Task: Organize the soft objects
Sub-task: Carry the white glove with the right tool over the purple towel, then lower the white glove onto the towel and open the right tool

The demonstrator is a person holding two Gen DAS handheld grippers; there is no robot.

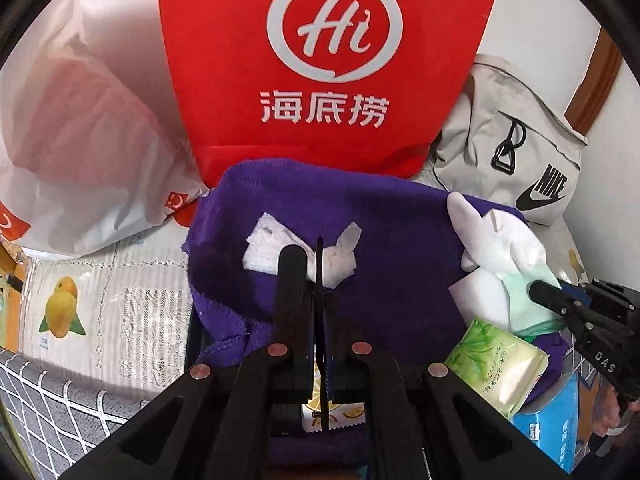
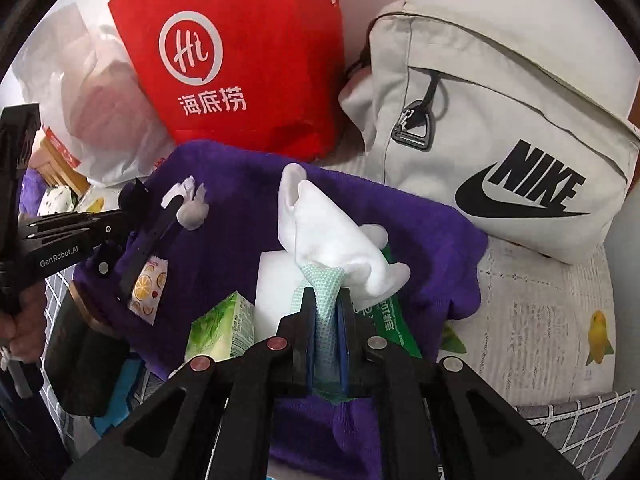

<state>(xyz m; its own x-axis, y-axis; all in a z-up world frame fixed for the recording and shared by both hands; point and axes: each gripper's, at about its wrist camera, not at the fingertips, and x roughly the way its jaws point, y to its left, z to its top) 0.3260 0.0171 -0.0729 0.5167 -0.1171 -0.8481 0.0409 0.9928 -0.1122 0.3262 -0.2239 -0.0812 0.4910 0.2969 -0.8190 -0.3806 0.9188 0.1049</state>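
Observation:
A purple towel (image 1: 384, 232) lies spread in the middle; it also shows in the right wrist view (image 2: 240, 216). My left gripper (image 1: 312, 256) is shut on a small lemon-print sachet (image 1: 340, 414), with crumpled white tissue (image 1: 264, 248) lying just beyond the fingertips. In the right wrist view the left gripper (image 2: 156, 220) holds the sachet (image 2: 148, 288). My right gripper (image 2: 326, 300) is shut on a pale green mesh cloth (image 2: 326, 280) that runs into a white sock (image 2: 328, 236). The right gripper (image 1: 538, 292) enters the left wrist view at the right edge.
A red Haidilao bag (image 1: 328, 60), a white plastic bag (image 1: 88, 152) and a grey Nike bag (image 2: 500, 152) stand behind the towel. A green tissue pack (image 1: 496, 368), a blue box (image 1: 552, 428) and a white sponge block (image 2: 276, 292) sit by the towel. A fruit-print tablecloth (image 1: 100, 300) covers the surface.

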